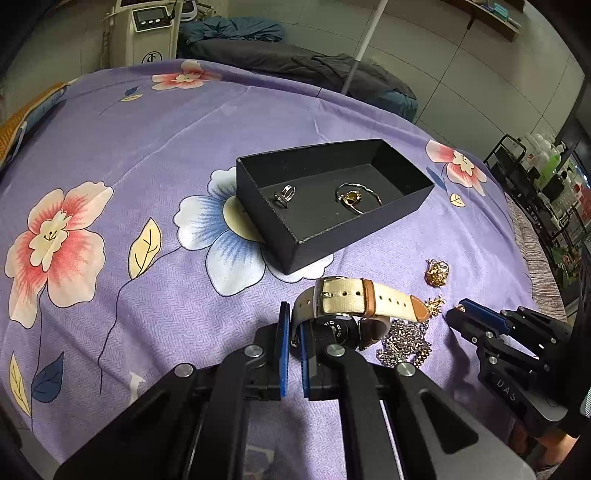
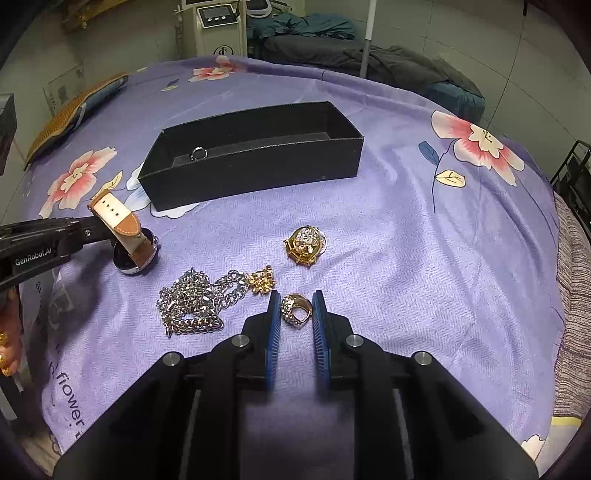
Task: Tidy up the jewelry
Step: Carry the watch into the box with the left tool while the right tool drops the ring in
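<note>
A black open box (image 1: 295, 243) (image 2: 258, 173) sits on the purple flowered cloth and holds a silver ring (image 1: 286, 194) (image 2: 198, 152) and a thin gold bangle (image 1: 356, 197). My left gripper (image 1: 293, 326) is shut on the strap of a cream and tan watch (image 1: 354, 299) (image 2: 127, 236). My right gripper (image 2: 295, 310) (image 1: 461, 310) is open with a gold jewelled ring (image 2: 295, 310) between its fingers, on the cloth. A silver chain (image 2: 192, 302) (image 1: 404, 341) with a gold pendant (image 2: 262, 280) (image 1: 436, 304) lies left of it. A gold brooch (image 2: 304, 245) (image 1: 437, 271) lies beyond.
An orange and blue cushion (image 2: 74, 107) lies at the far left of the cloth. A white machine (image 2: 219, 29) and dark bedding (image 2: 369, 59) stand behind the table. A black rack with bottles (image 1: 546, 184) is at the right.
</note>
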Tool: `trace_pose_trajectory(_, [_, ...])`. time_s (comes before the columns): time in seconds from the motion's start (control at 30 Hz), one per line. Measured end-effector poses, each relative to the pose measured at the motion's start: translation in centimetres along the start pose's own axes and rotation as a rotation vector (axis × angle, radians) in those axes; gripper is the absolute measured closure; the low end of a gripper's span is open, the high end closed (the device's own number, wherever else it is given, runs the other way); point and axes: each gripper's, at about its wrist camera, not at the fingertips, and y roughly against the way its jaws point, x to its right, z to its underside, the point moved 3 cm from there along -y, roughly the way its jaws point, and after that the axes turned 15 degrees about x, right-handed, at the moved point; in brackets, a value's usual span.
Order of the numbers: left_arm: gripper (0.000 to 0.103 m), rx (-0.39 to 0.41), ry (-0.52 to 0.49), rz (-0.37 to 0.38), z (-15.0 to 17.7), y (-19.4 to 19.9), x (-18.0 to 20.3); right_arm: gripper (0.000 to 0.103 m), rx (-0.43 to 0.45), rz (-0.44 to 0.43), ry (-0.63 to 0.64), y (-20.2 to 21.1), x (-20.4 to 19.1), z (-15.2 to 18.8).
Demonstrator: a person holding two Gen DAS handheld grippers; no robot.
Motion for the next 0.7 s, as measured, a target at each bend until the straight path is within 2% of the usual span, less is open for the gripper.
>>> trace_pose_trajectory(0.2, [0.098, 0.042, -0.017, 0.037, -1.8, 1.2, 1.3, 0.085, 0.043, -0.032, -0.019, 0.9, -0.4, -2.3])
trace_pose_trajectory(0.5, [0.098, 0.13, -0.07, 0.039, -6.6, 0.6, 1.9, 0.085, 0.131, -0.073, -0.035, -0.1, -0.3, -8.8])
trace_pose_trajectory(0.7, [0.098, 0.098, -0.079, 0.019, -8.0, -2.2, 1.4, 0.085, 0.106, -0.065, -0.064, -3.6, 0.6, -12.0])
